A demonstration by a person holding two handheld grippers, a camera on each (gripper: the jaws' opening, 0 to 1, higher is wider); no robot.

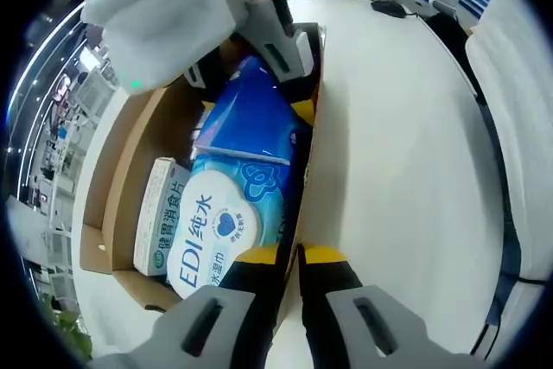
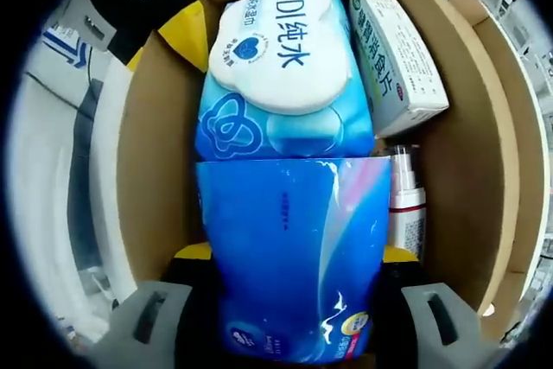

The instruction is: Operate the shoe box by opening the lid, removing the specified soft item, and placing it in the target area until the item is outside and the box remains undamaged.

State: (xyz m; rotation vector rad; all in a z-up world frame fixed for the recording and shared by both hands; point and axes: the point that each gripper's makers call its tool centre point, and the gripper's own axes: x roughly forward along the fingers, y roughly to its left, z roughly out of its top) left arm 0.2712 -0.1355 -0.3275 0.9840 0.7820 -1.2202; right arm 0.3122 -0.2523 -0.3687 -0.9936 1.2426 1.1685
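Inside the cardboard shoe box (image 2: 155,170), right gripper (image 2: 294,300) clamps a glossy blue tissue pack (image 2: 294,248); beyond, wipes pack (image 2: 285,66). Left gripper (image 1: 289,257) pinches the box wall.

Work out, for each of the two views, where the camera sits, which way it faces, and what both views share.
Left gripper view: rides on the left tongs, closed on the cardboard box wall, facing the right tongs.
Right gripper view: rides on the right tongs, facing down into the box, gripping the blue soft pack.
Shared: wet wipes pack, medicine box, blue soft pack.
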